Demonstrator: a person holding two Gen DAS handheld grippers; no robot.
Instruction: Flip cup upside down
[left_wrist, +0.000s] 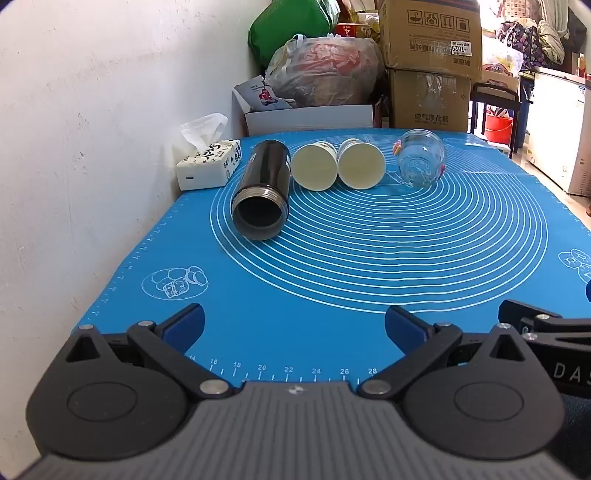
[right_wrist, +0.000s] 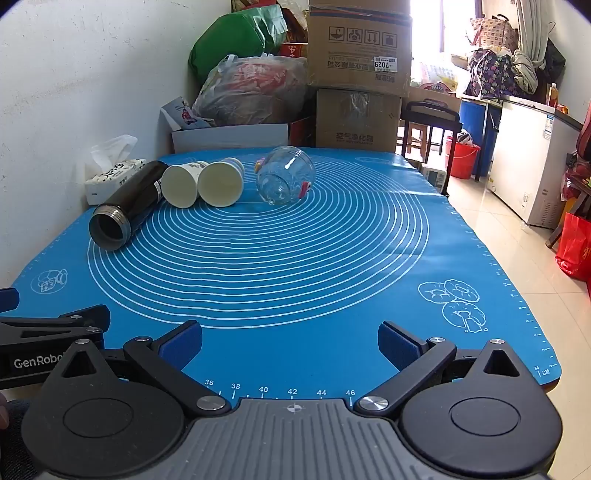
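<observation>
The table is covered by a blue silicone baking mat (left_wrist: 332, 280) printed with white concentric rings and ruler marks along its edges. Across the far part of the mat a black cylindrical flask (left_wrist: 260, 190), two cream paper cups (left_wrist: 314, 166) (left_wrist: 361, 163) and a clear round glass jar (left_wrist: 420, 160) are laid on their sides in a row, open mouths turned toward the cameras. A white tissue box (left_wrist: 208, 165) is seen at the far left corner, against the wall.
</observation>
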